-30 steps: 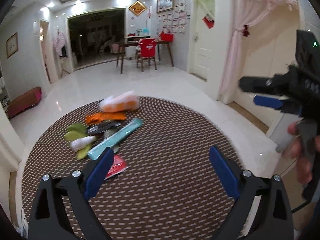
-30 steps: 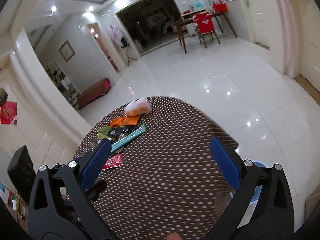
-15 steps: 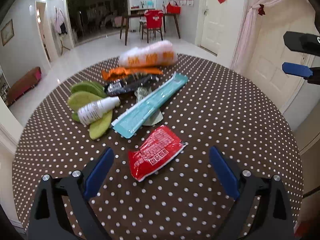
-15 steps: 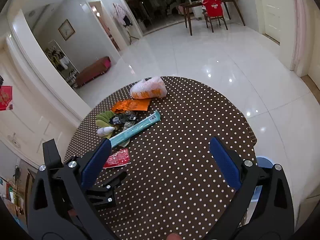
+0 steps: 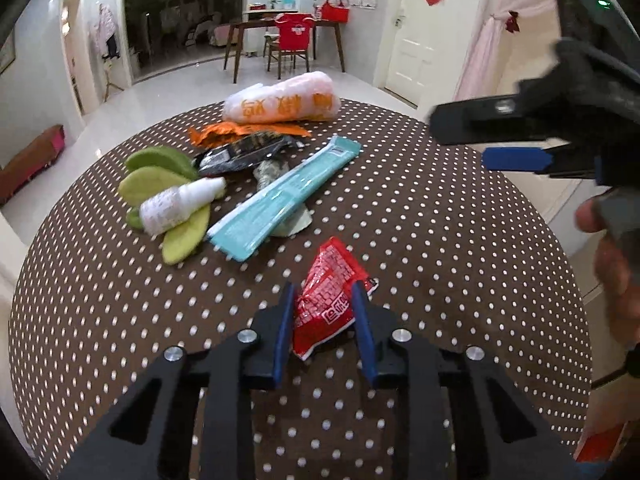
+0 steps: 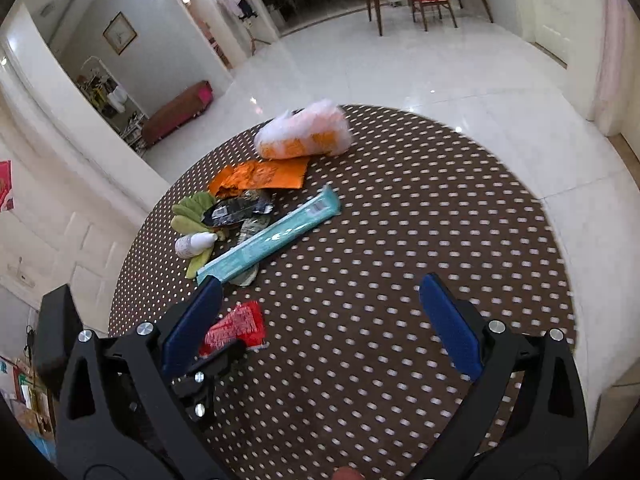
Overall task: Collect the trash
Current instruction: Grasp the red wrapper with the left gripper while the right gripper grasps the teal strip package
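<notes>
A red snack wrapper (image 5: 329, 296) lies on the brown polka-dot round table (image 5: 440, 248). My left gripper (image 5: 323, 294) is shut on the wrapper's near end, blue pads on both sides. The wrapper also shows in the right wrist view (image 6: 236, 326), with the left gripper (image 6: 224, 354) on it. My right gripper (image 6: 320, 292) is open and empty above the table's near side; it shows at the right of the left wrist view (image 5: 480, 144). Farther back lie a teal packet (image 5: 286, 196), a white bottle (image 5: 180, 205), green peels (image 5: 160, 172), a black wrapper (image 5: 248, 150), an orange wrapper (image 5: 224, 132) and a white-orange bag (image 5: 282, 100).
The table's edge curves close on the right, with white tiled floor (image 6: 400, 72) beyond. A dining table with a red chair (image 5: 294, 40) stands far back. A door (image 5: 412, 44) and pink curtain (image 5: 492, 40) are at the right.
My left gripper came down and forward and closed on the red wrapper. My right gripper moved in over the table and stayed open.
</notes>
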Demonstrator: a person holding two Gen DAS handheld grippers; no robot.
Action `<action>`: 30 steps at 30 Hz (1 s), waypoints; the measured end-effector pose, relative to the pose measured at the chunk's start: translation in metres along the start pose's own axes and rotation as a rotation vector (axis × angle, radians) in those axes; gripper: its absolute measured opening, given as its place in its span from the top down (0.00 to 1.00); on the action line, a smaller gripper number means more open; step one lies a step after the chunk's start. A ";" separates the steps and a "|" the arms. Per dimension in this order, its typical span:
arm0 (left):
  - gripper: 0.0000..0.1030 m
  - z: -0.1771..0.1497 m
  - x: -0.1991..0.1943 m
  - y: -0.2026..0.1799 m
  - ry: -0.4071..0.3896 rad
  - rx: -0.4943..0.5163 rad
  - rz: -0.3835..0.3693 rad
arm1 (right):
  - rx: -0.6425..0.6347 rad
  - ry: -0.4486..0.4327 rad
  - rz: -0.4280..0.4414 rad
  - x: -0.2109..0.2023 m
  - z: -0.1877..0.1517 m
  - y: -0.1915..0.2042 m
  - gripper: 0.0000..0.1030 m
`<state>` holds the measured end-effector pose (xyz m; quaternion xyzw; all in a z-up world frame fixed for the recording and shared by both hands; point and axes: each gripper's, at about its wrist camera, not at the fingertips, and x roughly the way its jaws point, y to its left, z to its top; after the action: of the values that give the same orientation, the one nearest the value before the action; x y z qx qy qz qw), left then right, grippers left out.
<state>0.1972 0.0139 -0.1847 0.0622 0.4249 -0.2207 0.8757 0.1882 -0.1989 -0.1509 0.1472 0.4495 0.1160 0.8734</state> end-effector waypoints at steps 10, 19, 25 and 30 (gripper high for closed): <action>0.73 -0.028 -0.033 0.028 -0.027 -0.161 0.062 | -0.106 0.024 -0.098 0.075 0.012 0.068 0.06; 0.73 -0.040 -0.053 0.049 -0.037 -0.226 0.073 | -0.217 0.021 -0.229 0.074 -0.012 0.049 0.14; 0.73 -0.030 -0.046 0.045 -0.044 -0.229 0.056 | -0.174 0.032 -0.237 0.054 -0.011 0.006 0.14; 0.73 -0.022 -0.043 0.037 -0.054 -0.230 0.055 | -0.147 0.030 -0.193 0.059 -0.002 0.008 0.14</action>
<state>0.1749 0.0681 -0.1687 -0.0332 0.4220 -0.1481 0.8938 0.2201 -0.1714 -0.1935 0.0372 0.4648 0.0661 0.8822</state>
